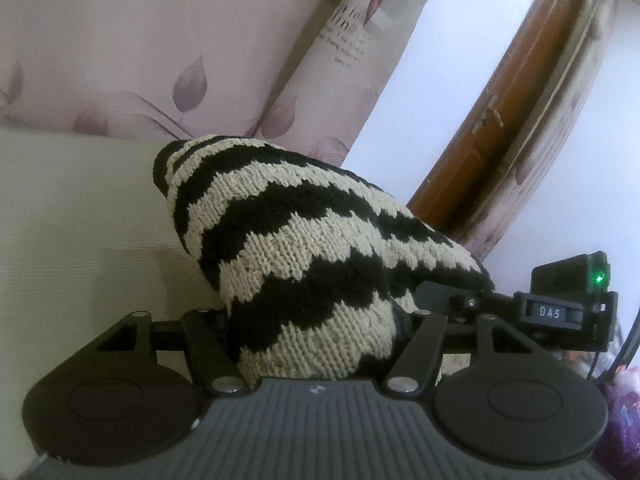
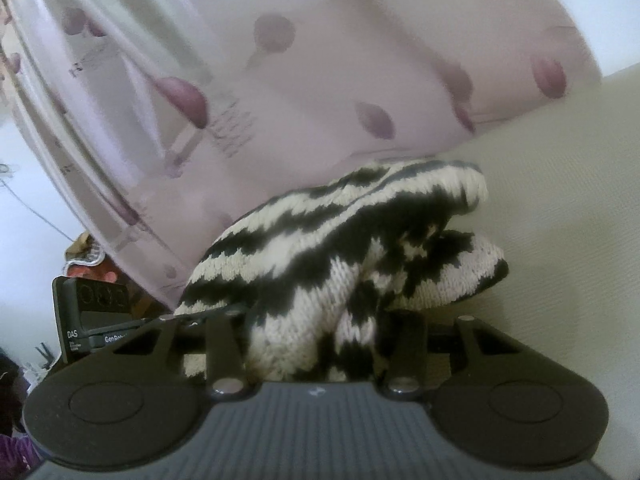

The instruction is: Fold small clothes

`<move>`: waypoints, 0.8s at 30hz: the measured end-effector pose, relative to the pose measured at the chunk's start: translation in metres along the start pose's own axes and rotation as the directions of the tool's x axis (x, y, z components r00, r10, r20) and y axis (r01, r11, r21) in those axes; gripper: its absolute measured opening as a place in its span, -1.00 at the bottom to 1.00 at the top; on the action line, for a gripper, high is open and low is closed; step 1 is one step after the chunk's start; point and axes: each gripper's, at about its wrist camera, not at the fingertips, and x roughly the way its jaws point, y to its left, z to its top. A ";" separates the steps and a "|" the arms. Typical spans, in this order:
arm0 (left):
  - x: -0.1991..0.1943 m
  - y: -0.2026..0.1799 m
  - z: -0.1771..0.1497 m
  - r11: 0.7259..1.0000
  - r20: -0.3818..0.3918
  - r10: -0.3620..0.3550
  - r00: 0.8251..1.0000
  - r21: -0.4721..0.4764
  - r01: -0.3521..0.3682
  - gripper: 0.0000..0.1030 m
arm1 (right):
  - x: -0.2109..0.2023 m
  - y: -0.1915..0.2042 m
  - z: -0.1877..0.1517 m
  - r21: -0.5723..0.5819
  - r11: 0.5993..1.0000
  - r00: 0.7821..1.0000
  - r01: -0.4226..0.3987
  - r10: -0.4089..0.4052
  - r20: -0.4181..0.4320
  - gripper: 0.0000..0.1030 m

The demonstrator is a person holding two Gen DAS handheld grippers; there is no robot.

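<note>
The left gripper point(image 1: 312, 320) is clenching one end of the striped knit garment point(image 1: 304, 248), and the right gripper point(image 2: 316, 336) is grasping the other, holding it above the cream surface point(image 1: 80, 220). Only the left view is showing the wooden door point(image 1: 516, 92) at far right; the right view is showing the garment's doubled far layers. Fingertips are lying buried in knit, and the right view is blurring the floral curtain point(image 2: 320, 60).
</note>
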 end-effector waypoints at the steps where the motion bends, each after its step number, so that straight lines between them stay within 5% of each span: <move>1: -0.010 0.000 -0.003 1.000 0.001 0.010 1.000 0.006 -0.010 0.26 | -0.001 0.007 -0.004 -0.004 1.000 1.000 -0.005 0.005 0.000 -0.14; 13: -0.088 -0.015 -0.039 0.994 0.016 0.096 0.995 0.040 -0.097 0.27 | -0.013 0.069 -0.057 -0.025 0.998 0.998 -0.060 0.060 -0.012 -0.13; 24: -0.108 -0.022 -0.060 0.985 0.025 0.146 0.989 0.086 -0.147 0.27 | -0.014 0.089 -0.090 -0.024 0.998 0.999 -0.052 0.051 -0.011 -0.13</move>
